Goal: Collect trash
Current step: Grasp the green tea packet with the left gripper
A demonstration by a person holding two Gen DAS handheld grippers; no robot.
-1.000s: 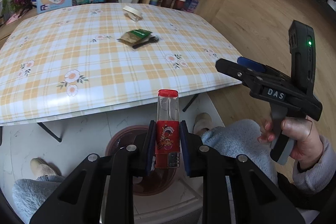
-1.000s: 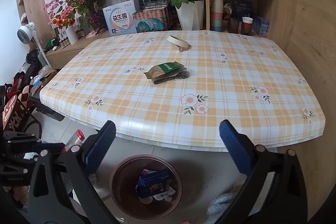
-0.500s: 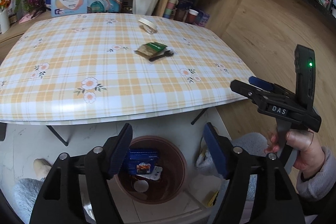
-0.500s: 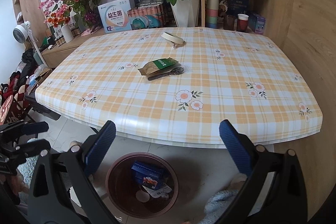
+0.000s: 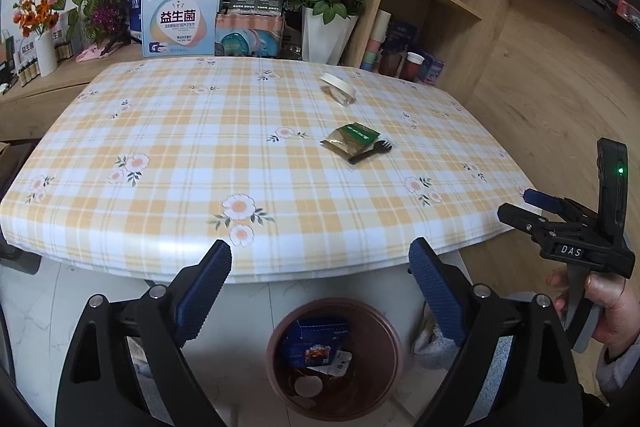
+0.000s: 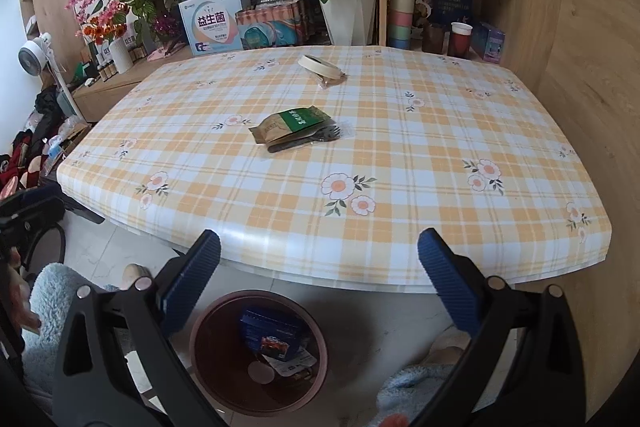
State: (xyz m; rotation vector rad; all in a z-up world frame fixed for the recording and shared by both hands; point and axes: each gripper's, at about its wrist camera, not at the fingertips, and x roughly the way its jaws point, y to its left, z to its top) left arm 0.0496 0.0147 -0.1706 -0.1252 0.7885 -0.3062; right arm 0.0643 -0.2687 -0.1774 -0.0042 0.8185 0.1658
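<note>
Trash remains on the table (image 5: 120, 227), a rounded top under a yellow-and-white plaid cloth with printed flowers: a flat brown-and-green foil snack packet (image 5: 350, 138) lies near the middle, with a black plastic spork (image 5: 370, 152) touching its near edge, and farther back a roll of cream masking tape (image 5: 337, 85) rests beside a scrap of clear wrapper. Below the near table edge, on the pale tiled floor, stands a round reddish-brown plastic bin (image 5: 394, 343) that already holds a blue carton, a torn label and other small scraps.

The left gripper (image 5: 320, 291) hangs above the bin with its blue-padded fingers spread wide and nothing between them. The right gripper (image 6: 319, 279) is likewise splayed and empty, aimed over the table edge toward the packet.

Judging from this, one drop into the bin looks finished and the step in hand is reaching for the next item. The packet and spork are the nearest candidates. The thin packet lies flat, so the fingers would probably need to come in low and pinch an edge, or take the spork by its handle first.
</note>
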